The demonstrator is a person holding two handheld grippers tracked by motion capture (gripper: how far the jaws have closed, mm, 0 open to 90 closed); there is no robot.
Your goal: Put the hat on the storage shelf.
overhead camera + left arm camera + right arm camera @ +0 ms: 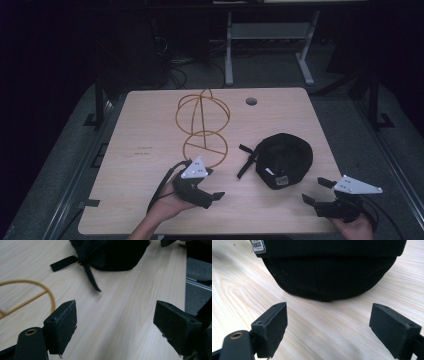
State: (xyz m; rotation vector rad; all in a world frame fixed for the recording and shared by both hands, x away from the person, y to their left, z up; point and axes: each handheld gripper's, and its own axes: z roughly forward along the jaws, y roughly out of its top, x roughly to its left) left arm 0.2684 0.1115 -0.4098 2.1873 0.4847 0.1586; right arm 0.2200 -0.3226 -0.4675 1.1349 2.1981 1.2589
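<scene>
A black cap (284,159) lies on the wooden table (150,125) right of centre, its strap (246,161) trailing to the left. Behind it stands a golden wire hat stand (202,122) with a round base ring. My left gripper (212,185) hovers near the front edge, just in front of the stand's base, open and empty. In the left gripper view its jaws (118,325) stand wide apart, facing the cap (110,255) and strap (90,277). My right gripper (315,190) is open at the front right. Its jaws (328,327) point at the cap (329,272), a short way from it.
A cable hole (251,101) sits near the table's far edge. The wire ring (25,297) curves along the left of the left gripper view. A woven label (258,246) shows on the cap. Beyond the table are dark floor, cables and a desk frame (270,40).
</scene>
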